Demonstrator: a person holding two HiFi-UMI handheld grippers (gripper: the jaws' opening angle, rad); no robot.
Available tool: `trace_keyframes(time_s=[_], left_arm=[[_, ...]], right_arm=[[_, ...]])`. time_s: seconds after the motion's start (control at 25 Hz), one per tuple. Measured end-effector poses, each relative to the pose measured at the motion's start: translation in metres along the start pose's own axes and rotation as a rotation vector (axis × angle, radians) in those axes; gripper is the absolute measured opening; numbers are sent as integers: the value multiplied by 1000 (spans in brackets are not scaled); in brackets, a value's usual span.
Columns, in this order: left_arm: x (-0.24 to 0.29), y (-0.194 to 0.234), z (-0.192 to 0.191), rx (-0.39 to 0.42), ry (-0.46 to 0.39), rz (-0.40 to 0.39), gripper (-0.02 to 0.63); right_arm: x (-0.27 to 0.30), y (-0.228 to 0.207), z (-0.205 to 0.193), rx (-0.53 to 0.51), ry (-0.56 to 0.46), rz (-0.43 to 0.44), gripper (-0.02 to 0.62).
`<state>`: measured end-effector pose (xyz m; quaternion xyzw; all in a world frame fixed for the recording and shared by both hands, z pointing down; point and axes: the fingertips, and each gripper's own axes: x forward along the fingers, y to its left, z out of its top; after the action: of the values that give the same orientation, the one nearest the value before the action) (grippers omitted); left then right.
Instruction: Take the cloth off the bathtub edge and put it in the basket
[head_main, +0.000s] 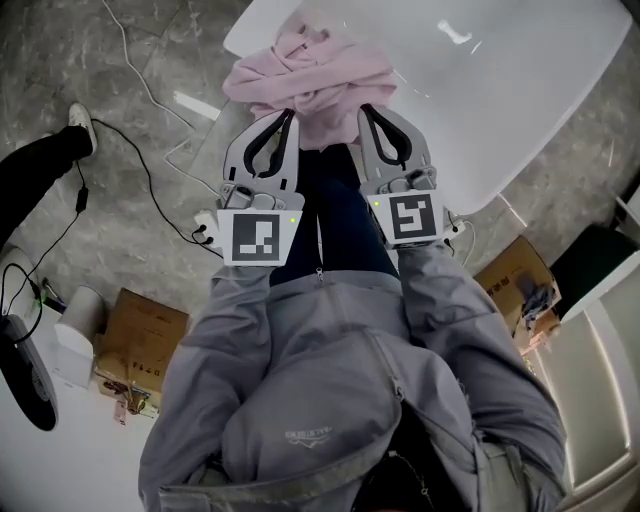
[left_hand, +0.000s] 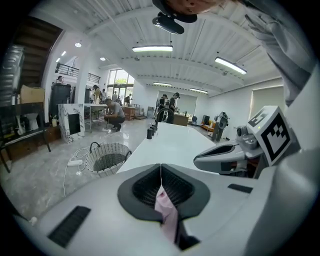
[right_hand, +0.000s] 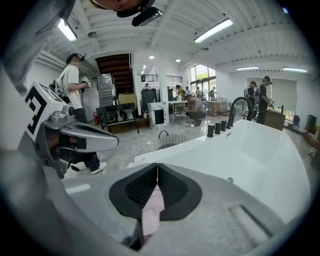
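Jaws are pinched fully together on both sides, with the left gripper (head_main: 288, 115) and right gripper (head_main: 367, 110) each biting a fold of the pink cloth (head_main: 310, 72), which sits bunched over the end rim of the bathtub (head_main: 520, 90). I'd guess the two side-by-side grips are there to keep the floppy wad from trailing. The cloth looks soft and crumpled, so the ribbed black pads (left_hand: 146, 187) suit it. The tub's glossy, smooth white. The basket (left_hand: 107, 159), an open woven thing, stands on the marbled floor (left_hand: 40, 175) beside the tub.
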<state>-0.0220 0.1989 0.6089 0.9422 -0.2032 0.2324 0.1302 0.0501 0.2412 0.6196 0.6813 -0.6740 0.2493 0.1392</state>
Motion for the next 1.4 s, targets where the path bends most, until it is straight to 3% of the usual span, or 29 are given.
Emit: trace_keyframes(time_s=[0.2, 0.48, 0.56, 0.72, 0.96, 1.16, 1.4], left_arm=[[14, 1, -25, 9, 32, -26, 6], [23, -10, -50, 40, 125, -91, 33], [26, -12, -56, 46, 157, -110, 186], [33, -8, -68, 78, 215, -101, 230], [42, 4, -86, 165, 309, -75, 318], [49, 11, -98, 207, 354, -87, 361], [60, 13, -115, 227, 424, -110, 373]], right_arm=[[6, -4, -34, -37, 71, 14, 5], [5, -12, -59, 3, 132, -9, 37], [6, -11, -63, 20, 139, -2, 79], [9, -10, -79, 81, 181, 35, 283], [11, -19, -119, 114, 316, 68, 456], [12, -35, -147, 154, 423, 69, 506], [24, -42, -183, 294, 567, 140, 551]])
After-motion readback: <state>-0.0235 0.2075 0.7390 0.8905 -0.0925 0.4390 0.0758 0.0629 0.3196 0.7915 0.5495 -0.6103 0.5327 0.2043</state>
